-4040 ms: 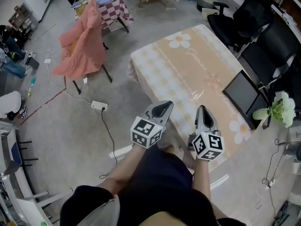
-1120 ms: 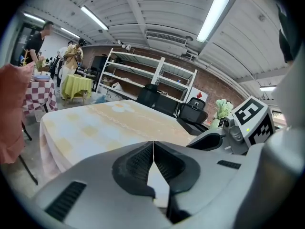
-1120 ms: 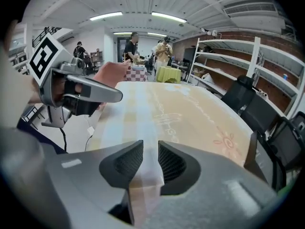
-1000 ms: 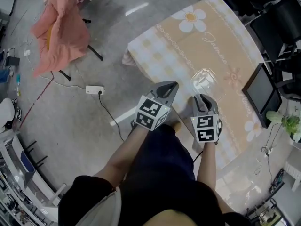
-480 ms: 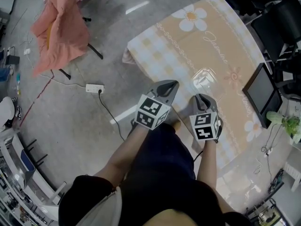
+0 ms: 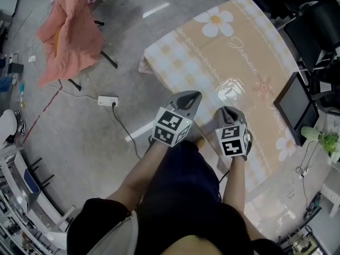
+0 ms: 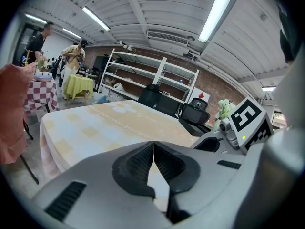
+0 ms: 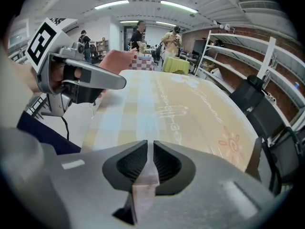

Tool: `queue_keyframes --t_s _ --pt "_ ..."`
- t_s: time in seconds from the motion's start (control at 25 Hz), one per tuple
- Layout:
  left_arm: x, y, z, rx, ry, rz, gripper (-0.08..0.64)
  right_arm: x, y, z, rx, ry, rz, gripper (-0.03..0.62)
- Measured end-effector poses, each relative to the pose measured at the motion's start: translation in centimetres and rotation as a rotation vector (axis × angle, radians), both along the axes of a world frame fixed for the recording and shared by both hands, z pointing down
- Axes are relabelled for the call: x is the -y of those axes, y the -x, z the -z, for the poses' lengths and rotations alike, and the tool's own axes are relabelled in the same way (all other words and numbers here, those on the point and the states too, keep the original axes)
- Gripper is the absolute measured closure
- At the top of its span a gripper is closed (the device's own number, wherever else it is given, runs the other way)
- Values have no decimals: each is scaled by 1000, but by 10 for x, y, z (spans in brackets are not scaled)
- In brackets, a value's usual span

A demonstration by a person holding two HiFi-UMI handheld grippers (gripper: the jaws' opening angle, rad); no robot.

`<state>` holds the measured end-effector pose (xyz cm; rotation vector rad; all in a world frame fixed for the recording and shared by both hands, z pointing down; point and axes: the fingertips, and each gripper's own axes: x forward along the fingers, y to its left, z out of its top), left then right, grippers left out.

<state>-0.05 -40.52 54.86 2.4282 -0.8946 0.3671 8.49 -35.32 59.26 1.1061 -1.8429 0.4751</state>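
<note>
1. lower centre of the head view, there's the left gripper [image 6: 194, 94]. its nose sits right at the near edge of the tablecloth [image 6: 212, 47], and its marker cube faces back toward the person.
2. over to the left gripper view: the claw is pressed together and the pads meet in one thin line. a pale fold of the cloth is pinched there and shows just beneath them.
3. the right gripper [image 6: 225, 109] sits just beside it, a touch to the right in the head view and a little further in over the cloth.
4. right gripper view now: the claw is squeezed down to a narrow slit, with a strip of the checked cloth nipped between the pads.
5. the tablecloth itself is peach with white daisies and pale checks. it covers the table from the centre of the head view up to the upper right, and one corner hangs down at centre left toward the floor [image 6: 79, 142].
6. the two grippers are side by side, near each other but not touching. the right gripper view catches the left one at upper left of its frame, over the edge of the cloth.
7. a dark screen [image 6: 291, 108] shows at the right side of the head view, at the cloth's far edge, with flowers [image 6: 324, 141] at the far right beyond it.
8. black office chairs [image 6: 319, 20] fill the upper right corner.
9. a pink garment [image 6: 66, 33] is draped over a chair at upper left, and a power strip [image 6: 108, 100] lies on the grey floor at centre left.
10. in the left gripper view, white shelving [image 7: 143, 75] stands past the table at centre frame.
</note>
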Motion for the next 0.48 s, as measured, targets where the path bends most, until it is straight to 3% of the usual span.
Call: queue_keyframes --t_s 0.48 --pt "-5 -2 7 13 -20 -4 548 -2 2 -2 -37 -27 7 583"
